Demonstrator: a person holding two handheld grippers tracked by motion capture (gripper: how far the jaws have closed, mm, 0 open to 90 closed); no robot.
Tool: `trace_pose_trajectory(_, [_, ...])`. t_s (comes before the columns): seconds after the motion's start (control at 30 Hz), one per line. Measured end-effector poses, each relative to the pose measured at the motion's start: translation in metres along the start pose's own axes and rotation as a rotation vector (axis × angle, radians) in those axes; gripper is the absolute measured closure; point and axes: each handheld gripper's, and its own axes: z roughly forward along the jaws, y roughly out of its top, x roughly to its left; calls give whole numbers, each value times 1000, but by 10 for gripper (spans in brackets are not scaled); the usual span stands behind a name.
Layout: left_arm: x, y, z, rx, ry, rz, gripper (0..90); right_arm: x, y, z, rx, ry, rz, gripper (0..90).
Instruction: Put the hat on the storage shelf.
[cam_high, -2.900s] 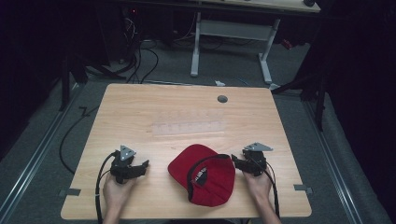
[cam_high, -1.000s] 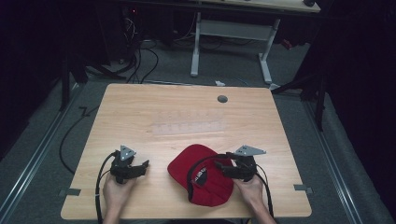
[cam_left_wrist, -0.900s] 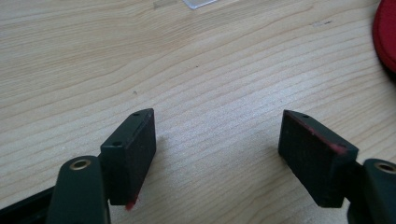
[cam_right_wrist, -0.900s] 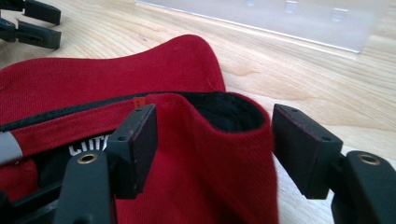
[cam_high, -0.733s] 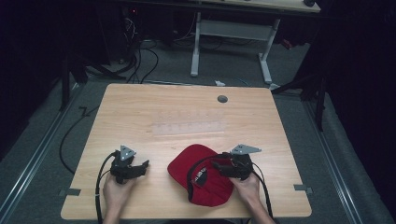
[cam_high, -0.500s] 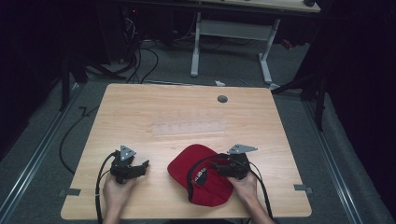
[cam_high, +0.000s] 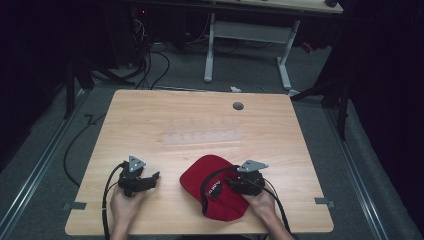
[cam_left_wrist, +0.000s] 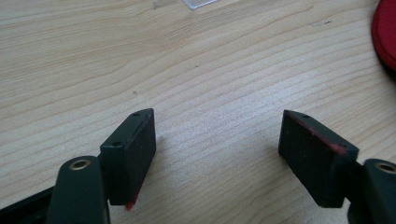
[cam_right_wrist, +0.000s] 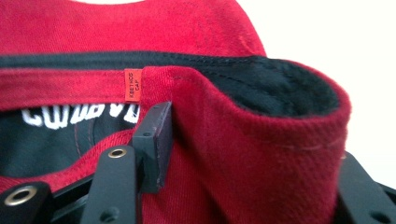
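Observation:
A red cap lies upside down on the wooden table, near its front edge, with its black lining and white lettering facing up. My right gripper reaches into it from the right. In the right gripper view its jaws stand wide apart astride a fold of the cap's red wall: the left jaw is inside the cap, the right jaw outside, and the gripper is open. My left gripper rests on bare wood left of the cap, open and holding nothing; the cap's edge shows at its right.
A clear plastic tray lies across the table's middle, and its corner shows in the left gripper view. A round cable hole sits near the far edge. Another desk's white legs and floor cables lie beyond.
My right gripper has moved left from beside the cap onto its rim, and the cap's wall now sits between its jaws. The left gripper has not moved.

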Motion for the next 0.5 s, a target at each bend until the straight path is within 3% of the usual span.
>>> trace_pose_trajectory(0.1, [0, 0, 0, 1, 0, 1, 279, 0, 0, 0, -4, 6, 0, 524])
trace_pose_trajectory(0.3, [0, 0, 0, 1, 0, 1, 279, -1, -1, -4, 4, 13, -14, 692])
trace_pose_trajectory(0.37, [0, 0, 0, 0, 0, 0, 279, 0, -1, -5, 9, 15, -47, 753])
trace_pose_trajectory(0.5, [0, 0, 0, 0, 0, -1, 279, -1, -1, -7, 18, 35, -40, 806])
